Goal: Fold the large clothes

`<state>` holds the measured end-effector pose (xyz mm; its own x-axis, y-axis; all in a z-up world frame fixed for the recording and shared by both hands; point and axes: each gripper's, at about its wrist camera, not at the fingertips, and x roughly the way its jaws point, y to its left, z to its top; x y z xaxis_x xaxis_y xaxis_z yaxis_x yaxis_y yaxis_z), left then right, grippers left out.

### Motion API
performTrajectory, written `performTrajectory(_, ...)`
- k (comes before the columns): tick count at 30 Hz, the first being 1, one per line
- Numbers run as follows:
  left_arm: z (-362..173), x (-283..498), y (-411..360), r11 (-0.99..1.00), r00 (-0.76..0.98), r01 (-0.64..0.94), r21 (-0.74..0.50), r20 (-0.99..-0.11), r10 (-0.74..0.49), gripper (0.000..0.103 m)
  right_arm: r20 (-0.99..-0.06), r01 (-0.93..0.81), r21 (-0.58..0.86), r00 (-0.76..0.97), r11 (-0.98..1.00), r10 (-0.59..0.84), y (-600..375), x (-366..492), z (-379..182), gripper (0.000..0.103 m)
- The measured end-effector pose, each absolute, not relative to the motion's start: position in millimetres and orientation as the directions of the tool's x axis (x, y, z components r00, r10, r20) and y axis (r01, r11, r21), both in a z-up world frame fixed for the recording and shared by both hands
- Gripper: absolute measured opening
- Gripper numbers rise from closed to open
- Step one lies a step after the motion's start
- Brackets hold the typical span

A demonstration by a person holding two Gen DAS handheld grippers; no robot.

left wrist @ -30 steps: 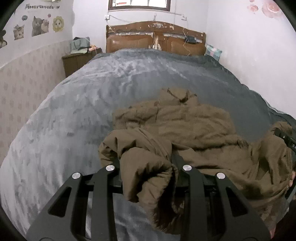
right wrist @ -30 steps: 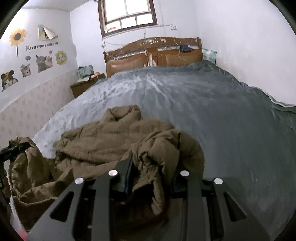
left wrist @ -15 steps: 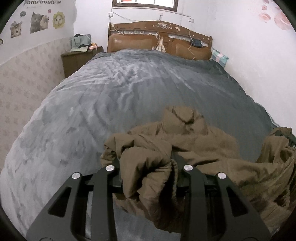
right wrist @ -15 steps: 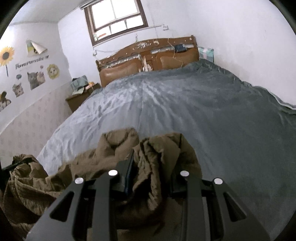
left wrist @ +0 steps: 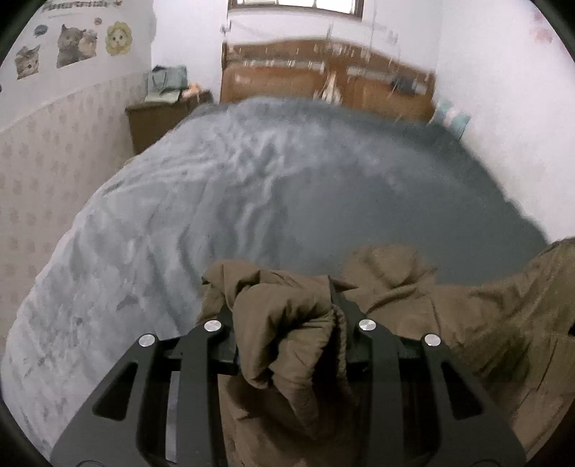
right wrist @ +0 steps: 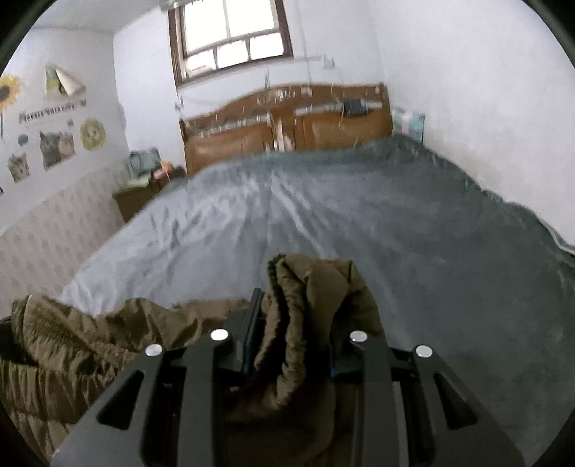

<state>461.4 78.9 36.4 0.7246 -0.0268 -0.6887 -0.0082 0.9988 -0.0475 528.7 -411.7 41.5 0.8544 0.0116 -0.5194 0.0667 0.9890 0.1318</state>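
A large olive-brown padded jacket (left wrist: 467, 316) hangs between my two grippers above the near end of the grey bed (left wrist: 251, 201). My left gripper (left wrist: 284, 309) is shut on a bunched edge of the jacket. My right gripper (right wrist: 298, 305) is shut on another bunched edge of the jacket (right wrist: 309, 287). The fabric sags between them, stretching to the right in the left wrist view and to the left in the right wrist view (right wrist: 72, 334). The fingertips are hidden by cloth.
The bed's grey blanket (right wrist: 395, 230) stretches ahead to a wooden headboard (right wrist: 287, 122). A brown nightstand (left wrist: 161, 118) with folded items stands at the far left. White walls flank both sides; a window (right wrist: 233, 32) is above the headboard.
Both grippers have lifted the jacket up and back toward me. Most of the garment has come off the bed, and more bare blanket shows ahead.
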Motion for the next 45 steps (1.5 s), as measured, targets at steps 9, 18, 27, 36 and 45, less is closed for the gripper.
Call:
performTrajectory(9,10.7,480.4,80.8,0.999,0.654,-0.01,-0.052,-0.756,-0.033,0.055,-0.572,0.059,0.191,0.818,0.98,0.063,-418.4,545.5,22.3,0.047)
performTrajectory(18,69.8,477.0,71.7,0.998,0.73,0.023,-0.056,-0.681,-0.056,0.1,-0.507,0.049,0.29,0.855,0.956,0.111,-434.6,538.0,53.1,0.085)
performTrajectory(27,10.7,472.1,93.2,1.0,0.648,-0.018,0.007,-0.762,0.017,0.1,-0.618,0.102,0.098,0.786,0.99,-0.019,-456.8,539.0,18.6,0.085)
performTrajectory(36,-56.4,485.1,98.3,0.999,0.564,-0.028,0.015,-0.825,0.029,0.1,-0.777,0.133,0.181,0.627,0.975,0.059,-491.0,556.8,-86.5,0.085)
performTrajectory(45,-82.4,490.0,89.7,1.0,0.55,-0.007,0.028,-0.835,0.027,0.054,-0.775,0.1,0.293,0.607,0.951,0.175,-484.6,563.3,-115.3,0.066)
